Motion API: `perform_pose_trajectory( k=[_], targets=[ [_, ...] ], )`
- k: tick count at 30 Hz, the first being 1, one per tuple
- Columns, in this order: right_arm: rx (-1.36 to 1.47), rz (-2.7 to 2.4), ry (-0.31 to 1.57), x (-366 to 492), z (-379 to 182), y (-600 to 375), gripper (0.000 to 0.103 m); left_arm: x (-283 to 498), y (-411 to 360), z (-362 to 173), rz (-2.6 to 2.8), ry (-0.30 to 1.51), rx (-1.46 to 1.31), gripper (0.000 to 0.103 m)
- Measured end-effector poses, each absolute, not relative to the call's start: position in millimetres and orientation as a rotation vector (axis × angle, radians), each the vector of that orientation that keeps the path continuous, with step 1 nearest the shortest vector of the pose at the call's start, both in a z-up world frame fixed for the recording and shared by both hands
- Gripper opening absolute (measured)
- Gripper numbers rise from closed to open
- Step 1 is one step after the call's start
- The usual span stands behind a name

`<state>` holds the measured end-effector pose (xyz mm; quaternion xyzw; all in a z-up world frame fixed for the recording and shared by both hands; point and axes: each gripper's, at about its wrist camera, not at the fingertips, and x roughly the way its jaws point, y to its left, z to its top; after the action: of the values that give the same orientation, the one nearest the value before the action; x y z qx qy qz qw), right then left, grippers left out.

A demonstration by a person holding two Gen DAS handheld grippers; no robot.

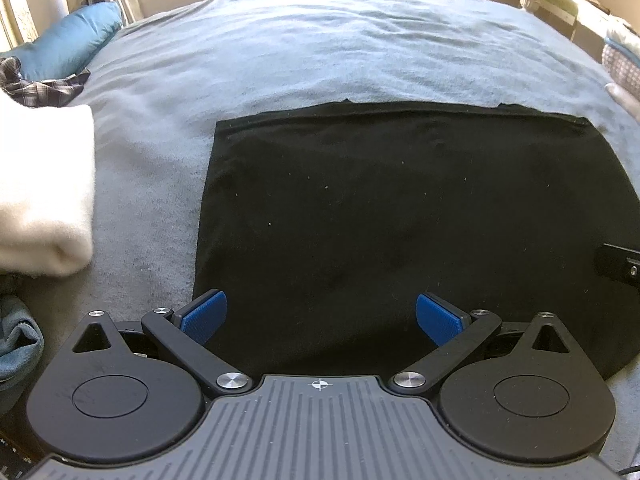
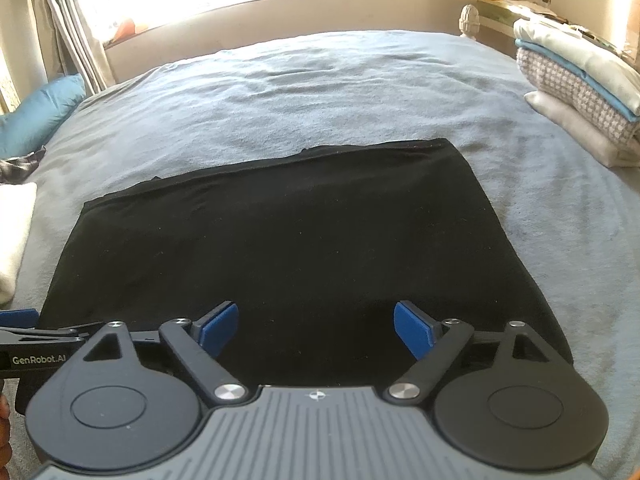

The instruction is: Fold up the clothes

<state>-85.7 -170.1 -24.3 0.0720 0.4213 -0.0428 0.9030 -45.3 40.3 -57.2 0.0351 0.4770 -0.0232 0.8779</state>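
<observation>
Black garment (image 1: 400,220) lies flat beneath both; left hand-held gripper (image 1: 320,316) and right hand-held gripper (image 2: 316,328) gape wide, empty.

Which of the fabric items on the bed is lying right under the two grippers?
The black garment, spread flat beneath both open grippers. The white folded cloth sits off left, and the folded stack far right.
</observation>
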Motion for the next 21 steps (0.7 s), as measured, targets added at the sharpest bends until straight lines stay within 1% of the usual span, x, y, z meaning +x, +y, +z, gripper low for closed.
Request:
perform_pose_trajectory(
  k=[7, 21],
  targets=[
    [0.164, -0.087, 0.884, -85.1, -28.5, -172.0, 0.081, -42.0, 42.2, -62.3, -0.033, 1.034, 0.057, 0.102],
    [0.17, -0.083, 0.893, -83.4, -31.8, -171.0, 0.079, -39.1, 44.7, -63.4, -0.024, 1.063, 0.035, 0.102]
  ],
)
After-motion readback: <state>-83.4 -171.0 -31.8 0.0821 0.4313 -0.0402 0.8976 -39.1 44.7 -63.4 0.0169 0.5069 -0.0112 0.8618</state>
